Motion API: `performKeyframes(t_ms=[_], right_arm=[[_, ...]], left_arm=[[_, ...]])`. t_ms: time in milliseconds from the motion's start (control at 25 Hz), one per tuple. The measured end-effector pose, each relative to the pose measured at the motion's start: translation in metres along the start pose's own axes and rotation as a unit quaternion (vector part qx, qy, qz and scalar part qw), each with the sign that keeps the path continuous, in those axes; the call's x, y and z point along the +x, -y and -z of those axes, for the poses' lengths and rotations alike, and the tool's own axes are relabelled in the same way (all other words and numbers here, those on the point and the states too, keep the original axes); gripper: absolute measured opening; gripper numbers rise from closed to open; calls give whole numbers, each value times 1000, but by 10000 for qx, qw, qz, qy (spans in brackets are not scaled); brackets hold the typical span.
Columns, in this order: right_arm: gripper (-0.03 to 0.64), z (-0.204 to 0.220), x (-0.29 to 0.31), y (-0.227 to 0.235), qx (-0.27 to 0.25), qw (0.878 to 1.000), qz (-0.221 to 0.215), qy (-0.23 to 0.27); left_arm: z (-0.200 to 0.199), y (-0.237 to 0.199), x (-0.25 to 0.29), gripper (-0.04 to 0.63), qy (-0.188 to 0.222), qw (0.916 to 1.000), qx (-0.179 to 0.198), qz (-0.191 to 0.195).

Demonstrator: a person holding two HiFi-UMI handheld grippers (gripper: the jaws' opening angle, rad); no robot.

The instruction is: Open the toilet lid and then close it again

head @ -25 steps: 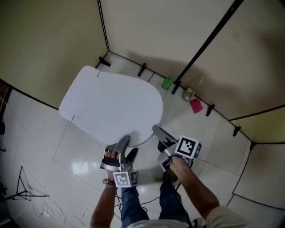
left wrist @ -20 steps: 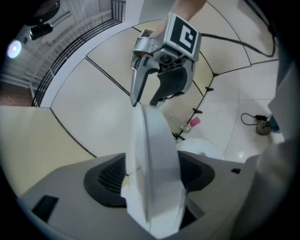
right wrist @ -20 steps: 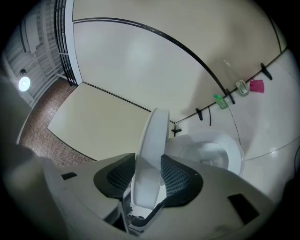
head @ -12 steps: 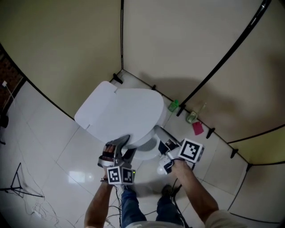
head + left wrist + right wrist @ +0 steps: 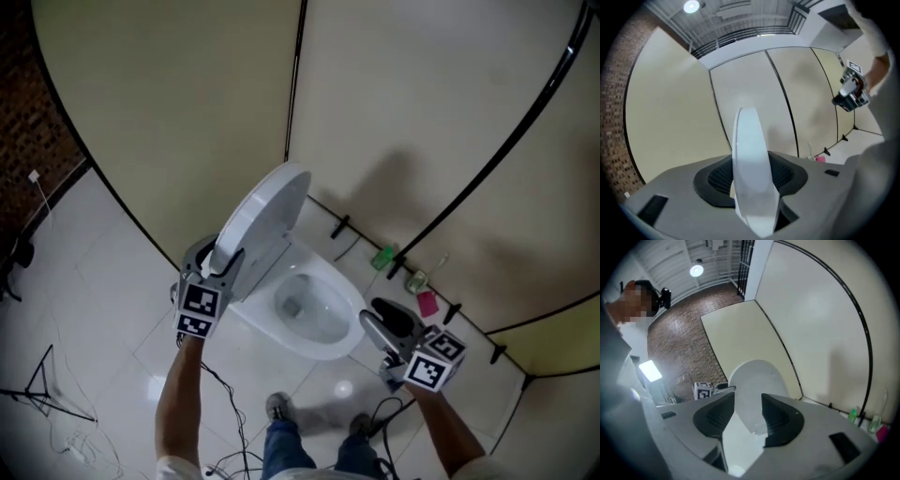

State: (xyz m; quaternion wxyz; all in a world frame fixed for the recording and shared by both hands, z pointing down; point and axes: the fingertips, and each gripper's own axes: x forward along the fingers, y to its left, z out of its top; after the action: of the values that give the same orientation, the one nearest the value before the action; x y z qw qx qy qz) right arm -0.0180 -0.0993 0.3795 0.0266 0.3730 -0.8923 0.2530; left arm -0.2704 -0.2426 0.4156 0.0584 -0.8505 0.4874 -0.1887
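The white toilet lid (image 5: pixel 262 220) stands raised, almost upright, over the open bowl (image 5: pixel 323 352). My left gripper (image 5: pixel 223 265) is shut on the lid's left edge; its jaws have just been closing with that edge between them. In the left gripper view the lid's rim (image 5: pixel 750 159) runs upright between the pads of the left gripper (image 5: pixel 752 183). My right gripper (image 5: pixel 380 328) hangs to the right of the bowl, apart from the lid, open with nothing in it. The right gripper view shows the lid (image 5: pixel 754 380) at a distance beyond the right gripper (image 5: pixel 747 416).
Cream partition walls close in behind and beside the toilet. A green bottle (image 5: pixel 382 257), a clear bottle (image 5: pixel 417 279) and a pink object (image 5: pixel 427 303) sit at the wall's foot. Cables (image 5: pixel 225 412) and a tripod (image 5: pixel 37 394) lie on the tiled floor. The person's shoes (image 5: pixel 277 408) stand in front of the bowl.
The lid has swung from flat and closed to almost upright, carried up and left by my left gripper. My right gripper has come away from the lid's front edge to the right.
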Motion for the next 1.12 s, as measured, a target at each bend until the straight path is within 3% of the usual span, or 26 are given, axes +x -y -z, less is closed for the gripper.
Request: performKeyframes(t_ms=[160,400,600,880,1120], right_arm=[[181,12,-5,-25,-1094,9937,-46,-236],[181,23,-4,-47,-1233,9916,-175,-342],[181,25,-3,-49,-1477,9881,-128,-410],[181,23,-5,-48,-1477,9883,14,-366],[181,5,-14,-55,-1619,9868,88,18]], left_arm=[[11,-69,8,203,85,9977,-677,-47],[41,-147,20,193,23,9849,-1706,-305],[43,-147,22,195,89,9832,-1805,-261],[29,-134,2,242,384,9763,-2125,161],[-34,-84,-70,242,883,9795,-1754,438]])
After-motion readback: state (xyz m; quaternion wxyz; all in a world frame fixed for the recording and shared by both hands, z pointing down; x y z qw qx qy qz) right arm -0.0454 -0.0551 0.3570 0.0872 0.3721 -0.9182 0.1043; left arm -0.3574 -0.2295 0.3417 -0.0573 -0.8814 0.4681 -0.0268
